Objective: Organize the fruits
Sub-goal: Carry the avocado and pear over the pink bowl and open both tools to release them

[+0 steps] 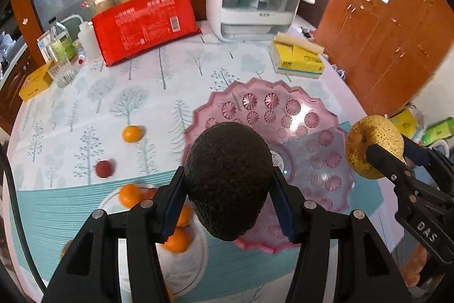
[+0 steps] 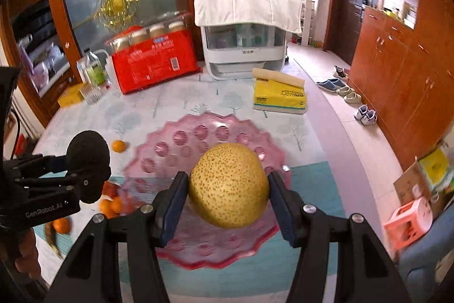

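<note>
Here, two fruits held aloft above the pink dish (image 1: 286, 115), one per gripper. Left gripper (image 1: 228, 186): jaws closed onto a dark avocado (image 1: 228, 178), blue pads pressed to its flanks. Skin pebbled, near-black, matte. Long axis runs roughly along the fingers; in the left wrist view the narrower end points back toward the camera and the broad end forward over the dish's near-left rim. Right gripper (image 2: 228, 190): jaws clamped on a yellow pear (image 2: 228, 185), rounded, smooth skin speckled with brown dots; from the left wrist view its stem dimple faces sideways toward the left gripper. No clear long axis, nearly spherical. It hangs over the dish centre.

Dish: translucent pink plastic or glass, scalloped edge, pressed rosette discs across the floor.

Left of the dish, a clear glass plate (image 1: 184, 269) carries several oranges (image 1: 177, 240), blurred. Loose on the tree-printed tablecloth (image 1: 113, 93): one small orange (image 1: 132, 134) and a dark red round fruit (image 1: 104, 168), apart from each other.

Farther back: yellow tissue pack (image 1: 298, 58), red packet (image 1: 144, 24) leaning on a tray of jars, white appliance (image 1: 252, 10) draped with cloth, a drinking glass (image 1: 62, 73) and bottles at far left.
</note>
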Tool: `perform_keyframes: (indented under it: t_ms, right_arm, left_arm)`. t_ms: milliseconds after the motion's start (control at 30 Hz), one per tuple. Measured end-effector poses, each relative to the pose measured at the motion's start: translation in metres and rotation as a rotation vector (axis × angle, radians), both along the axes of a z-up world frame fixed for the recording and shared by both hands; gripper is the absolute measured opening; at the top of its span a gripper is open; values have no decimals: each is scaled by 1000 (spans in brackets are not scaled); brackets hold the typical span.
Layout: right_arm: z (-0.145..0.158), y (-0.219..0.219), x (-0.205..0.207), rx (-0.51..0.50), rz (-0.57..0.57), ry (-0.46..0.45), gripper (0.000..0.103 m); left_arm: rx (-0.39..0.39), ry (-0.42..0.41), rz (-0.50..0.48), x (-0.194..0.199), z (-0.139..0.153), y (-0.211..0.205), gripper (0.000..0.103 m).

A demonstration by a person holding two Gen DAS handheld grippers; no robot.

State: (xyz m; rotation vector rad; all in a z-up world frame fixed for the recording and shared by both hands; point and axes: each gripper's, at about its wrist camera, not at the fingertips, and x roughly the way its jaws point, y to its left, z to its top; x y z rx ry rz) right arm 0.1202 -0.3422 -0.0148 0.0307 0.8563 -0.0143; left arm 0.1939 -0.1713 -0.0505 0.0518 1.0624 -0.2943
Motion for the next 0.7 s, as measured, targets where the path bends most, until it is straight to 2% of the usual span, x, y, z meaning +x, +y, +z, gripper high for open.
perform_keyframes:
  t_ms: [133,267,700]
  right_arm:
    - [-17,-14,16,1,35,39,58]
    - [-36,-19,24,26,62,82,58]
    - [-93,-11,40,29,144,231,58]
  left_arm:
    - [48,42,11,13,-29,-25,56]
    - [65,90,10,19,-50,-40,56]
    - [131,146,10,36,-93,-53,56]
